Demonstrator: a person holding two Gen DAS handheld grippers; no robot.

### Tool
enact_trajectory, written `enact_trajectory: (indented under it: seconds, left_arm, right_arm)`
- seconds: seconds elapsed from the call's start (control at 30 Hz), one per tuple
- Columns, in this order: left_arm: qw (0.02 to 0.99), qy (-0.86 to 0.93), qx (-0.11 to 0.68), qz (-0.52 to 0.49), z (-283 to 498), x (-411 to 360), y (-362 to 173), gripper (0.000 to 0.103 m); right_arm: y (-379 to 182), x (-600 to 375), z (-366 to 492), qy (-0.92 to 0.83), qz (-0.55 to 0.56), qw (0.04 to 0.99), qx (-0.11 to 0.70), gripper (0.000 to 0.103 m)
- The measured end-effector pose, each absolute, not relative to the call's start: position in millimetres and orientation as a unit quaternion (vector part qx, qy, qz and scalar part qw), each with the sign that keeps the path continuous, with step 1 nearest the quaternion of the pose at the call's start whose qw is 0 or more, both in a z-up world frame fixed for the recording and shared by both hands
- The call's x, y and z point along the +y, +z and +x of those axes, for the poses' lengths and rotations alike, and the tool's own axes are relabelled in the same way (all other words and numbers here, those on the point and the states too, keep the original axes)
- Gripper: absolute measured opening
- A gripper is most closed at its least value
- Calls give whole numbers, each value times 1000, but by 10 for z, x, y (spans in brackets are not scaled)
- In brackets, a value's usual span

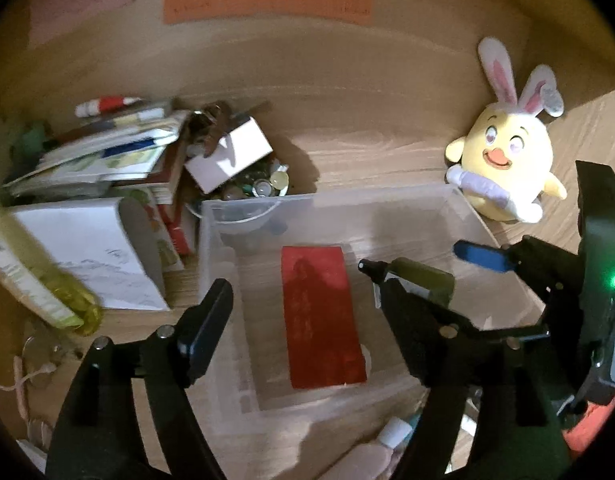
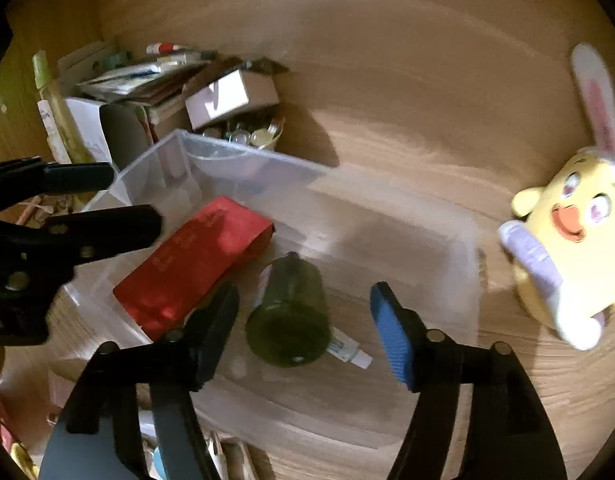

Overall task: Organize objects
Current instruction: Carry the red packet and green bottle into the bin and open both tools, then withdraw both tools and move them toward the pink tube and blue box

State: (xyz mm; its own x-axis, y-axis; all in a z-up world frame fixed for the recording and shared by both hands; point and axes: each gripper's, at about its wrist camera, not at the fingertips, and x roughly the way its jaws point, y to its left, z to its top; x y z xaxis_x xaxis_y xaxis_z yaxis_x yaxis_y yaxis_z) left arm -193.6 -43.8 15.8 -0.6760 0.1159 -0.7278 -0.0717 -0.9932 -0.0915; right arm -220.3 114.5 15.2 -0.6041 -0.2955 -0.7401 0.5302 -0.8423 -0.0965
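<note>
Translucent plastic forms the rectangular storage bin [image 2: 447,240] on the wood-grain table [image 2: 387,120]; inside it lie a flat red box [image 2: 195,256], a dark green bottle [image 2: 289,312] on its side, and a small white tube [image 2: 349,352] partly under the bottle. Right gripper [image 2: 307,328] hangs over the bin with jaws wide, the bottle lying loose between them, while the left gripper [image 1: 303,312] is spread wide above the red box, gripping nothing. Behind the bin stand a small tub of beads [image 1: 259,188], a white carton [image 1: 231,152], stacked books [image 1: 107,152], and to the right a yellow plush chick [image 1: 507,160] with rabbit ears.
</note>
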Motion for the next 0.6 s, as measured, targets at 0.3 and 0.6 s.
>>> enact_trajectory:
  seconds: [0.3,0.6]
  left_arm:
    - [31,938,-9,-345,-1370,-477,359,97]
    - [48,931,-13,-361,-997,-524,145,99]
  right_arm:
    - [458,1386,-1804,-908,322,214,159,79]
    - [582,1921,-1385,-927,299,187,131,83]
